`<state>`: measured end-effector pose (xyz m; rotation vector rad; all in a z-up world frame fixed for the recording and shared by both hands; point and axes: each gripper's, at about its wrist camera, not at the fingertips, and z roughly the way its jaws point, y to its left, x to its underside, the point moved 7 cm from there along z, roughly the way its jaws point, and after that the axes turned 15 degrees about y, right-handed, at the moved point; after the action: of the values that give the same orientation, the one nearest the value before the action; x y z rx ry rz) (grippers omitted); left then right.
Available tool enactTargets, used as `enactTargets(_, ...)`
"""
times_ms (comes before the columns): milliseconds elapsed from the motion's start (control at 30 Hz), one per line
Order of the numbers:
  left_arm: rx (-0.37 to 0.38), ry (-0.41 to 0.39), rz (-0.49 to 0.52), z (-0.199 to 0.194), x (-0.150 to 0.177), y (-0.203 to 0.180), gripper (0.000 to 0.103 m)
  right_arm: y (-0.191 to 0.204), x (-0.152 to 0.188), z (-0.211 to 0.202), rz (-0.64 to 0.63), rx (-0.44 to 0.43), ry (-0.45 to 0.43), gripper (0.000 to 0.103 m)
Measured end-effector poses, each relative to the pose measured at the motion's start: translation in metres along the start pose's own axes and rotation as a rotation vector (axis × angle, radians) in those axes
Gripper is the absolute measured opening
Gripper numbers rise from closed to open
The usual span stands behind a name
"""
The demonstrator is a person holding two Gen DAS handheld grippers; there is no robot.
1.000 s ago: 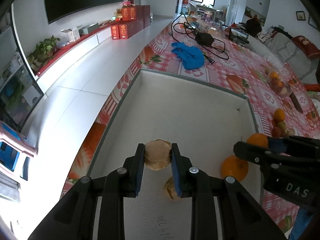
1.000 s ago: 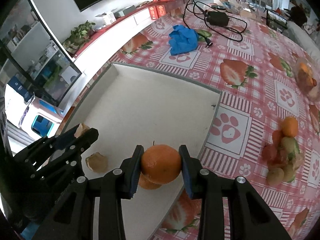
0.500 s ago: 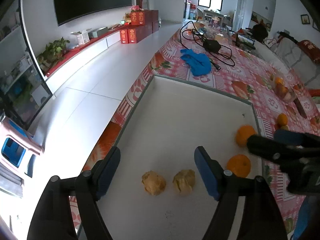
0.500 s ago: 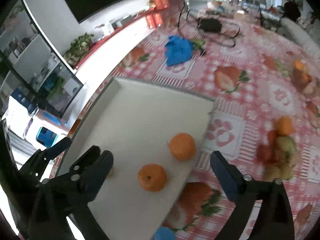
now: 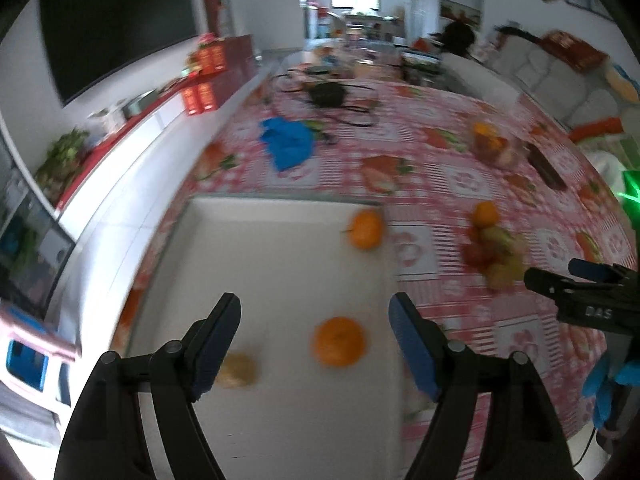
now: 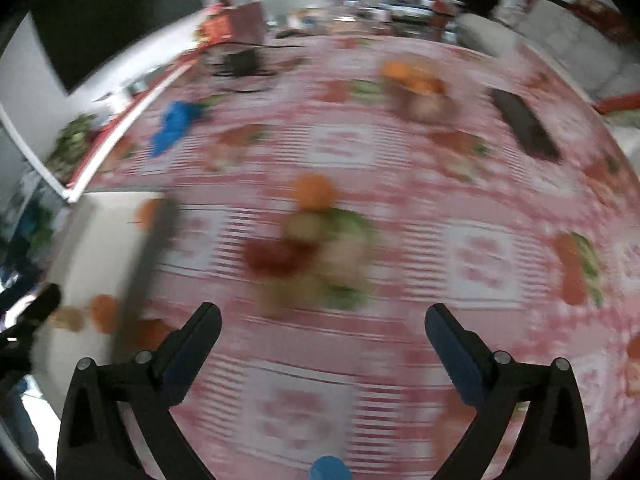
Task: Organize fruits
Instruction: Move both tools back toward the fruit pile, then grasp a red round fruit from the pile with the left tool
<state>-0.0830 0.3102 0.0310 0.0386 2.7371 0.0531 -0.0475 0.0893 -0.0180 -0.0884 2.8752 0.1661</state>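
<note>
A white tray lies on the strawberry tablecloth. In it are an orange near me, a second orange at its far right corner, and a tan fruit beside my left finger. My left gripper is open and empty above the tray's near part. My right gripper is open and empty over the cloth, facing a blurred pile of mixed fruit with an orange behind it. The pile also shows in the left wrist view, with the right gripper beside it.
A blue cloth and black cables lie at the table's far side. A clear bag of fruit and a dark flat object sit far right. The table's left edge drops to the white floor.
Both grippers let go of their fruit, opened wide and pulled back. Both then swung right, the right one off the tray toward the fruit pile. Both views are motion-blurred.
</note>
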Motion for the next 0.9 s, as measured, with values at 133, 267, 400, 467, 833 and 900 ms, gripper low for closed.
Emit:
enactTargets(133, 0.004, 0.005, 0.069, 0.007, -0.012, -0.044, 0.080, -0.052, 0.014, 0.006, 0.035, 0.078, 0.009, 0.102)
enactTargets(267, 0.011, 0.025, 0.168, 0.025, -0.027, -0.097, 0.080, -0.085, 0.034, 0.016, 0.035, 0.125, 0.028, 0.102)
enactTargets(400, -0.035, 0.050, 0.203, 0.051, -0.039, -0.120, 0.080, -0.103, 0.048, 0.019, 0.051, 0.088, -0.003, 0.102)
enactTargets(467, -0.017, 0.080, 0.191, 0.064, -0.044, -0.122, 0.080, -0.102, 0.051, 0.019, 0.031, 0.103, -0.024, 0.102)
enactTargets(833, 0.086, 0.198, 0.199, 0.105, -0.049, -0.141, 0.073, -0.100, 0.056, 0.017, 0.010, 0.101, -0.100, 0.103)
enactTargets(900, 0.075, 0.161, 0.217, 0.103, -0.049, -0.145, 0.072, -0.100, 0.056, 0.017, 0.010, 0.100, -0.103, 0.103)
